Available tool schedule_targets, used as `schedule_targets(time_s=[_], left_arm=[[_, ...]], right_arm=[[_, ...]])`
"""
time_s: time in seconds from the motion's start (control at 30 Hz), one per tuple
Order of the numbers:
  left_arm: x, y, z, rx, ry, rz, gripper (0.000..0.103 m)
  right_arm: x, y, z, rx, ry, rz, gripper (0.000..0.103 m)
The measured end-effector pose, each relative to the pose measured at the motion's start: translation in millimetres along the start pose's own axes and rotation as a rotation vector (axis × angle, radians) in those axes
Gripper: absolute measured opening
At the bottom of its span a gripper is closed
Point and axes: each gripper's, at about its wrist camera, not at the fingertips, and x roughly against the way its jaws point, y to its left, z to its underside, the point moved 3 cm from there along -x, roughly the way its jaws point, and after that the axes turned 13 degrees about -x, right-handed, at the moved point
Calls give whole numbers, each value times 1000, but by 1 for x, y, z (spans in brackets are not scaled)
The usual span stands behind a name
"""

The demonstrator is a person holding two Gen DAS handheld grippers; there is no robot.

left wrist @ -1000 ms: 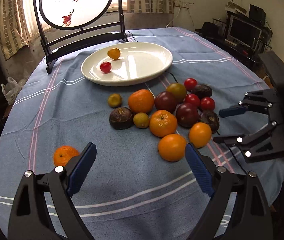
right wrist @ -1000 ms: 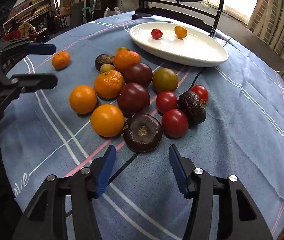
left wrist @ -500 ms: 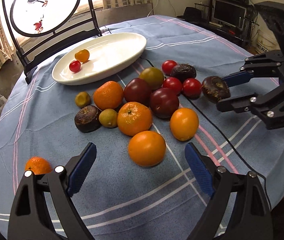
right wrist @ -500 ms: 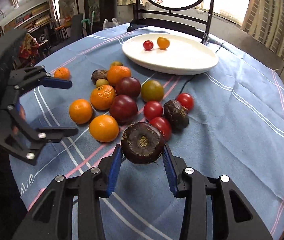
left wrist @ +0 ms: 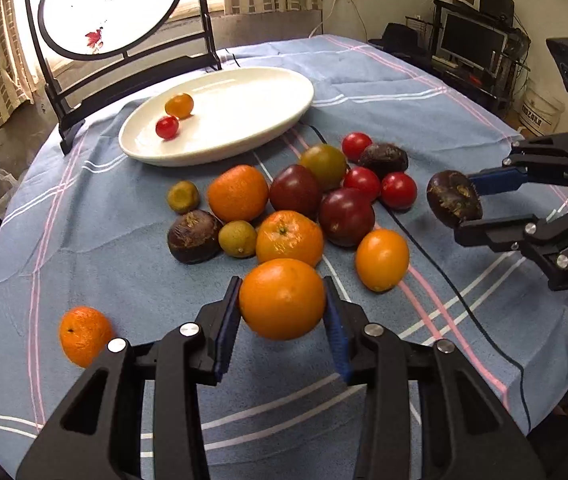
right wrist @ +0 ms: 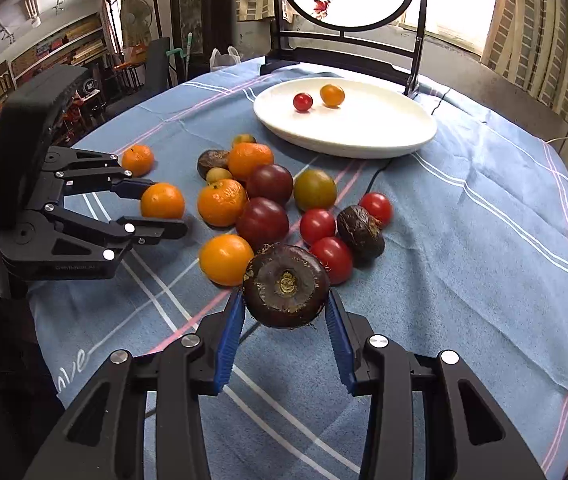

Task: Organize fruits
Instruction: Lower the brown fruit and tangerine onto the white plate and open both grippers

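Left gripper (left wrist: 283, 300): clenched on an orange (left wrist: 282, 298), lower centre of frame, raised off the blue tablecloth (left wrist: 84, 220). Right gripper (right wrist: 286, 312): clenched on a dark purple fruit (right wrist: 286, 290), lower centre. Loose fruit pile (left wrist: 296, 204): mid-frame. White plate (left wrist: 244, 120): upper centre, carrying a red tomato (left wrist: 167, 127) and a small orange fruit (left wrist: 179, 105).

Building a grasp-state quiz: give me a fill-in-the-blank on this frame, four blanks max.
1. The left gripper is shut on an ____.
2. The right gripper holds a dark ____ fruit.
3. The white plate holds ____ small fruits.
4. The plate rests on a ____ tablecloth.

Missing words: orange; brown; two; blue
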Motion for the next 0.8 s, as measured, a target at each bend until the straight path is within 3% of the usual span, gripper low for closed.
schedule_targets(time_s=[0.17,0.3,0.43,0.6,0.8], left_arm=[[22,31,-31,109,-81,-108,38],[24,63,-65,215,-109,-179,38],[15,87,-95,247,-111,-230,38],[-8,105,-124,225,-85,-279,38],[-46,119,-137,212,-28,-290,38]], right_arm=[[9,7,-29,-5,-75,-2,41],[14,6,-68,-41,-158,14,41],[13,-1,-110,-87,-226,22,42],[-12,-18,-154,-124,-233,40,42],[-54,-37,-186,-158,-189,64,42]])
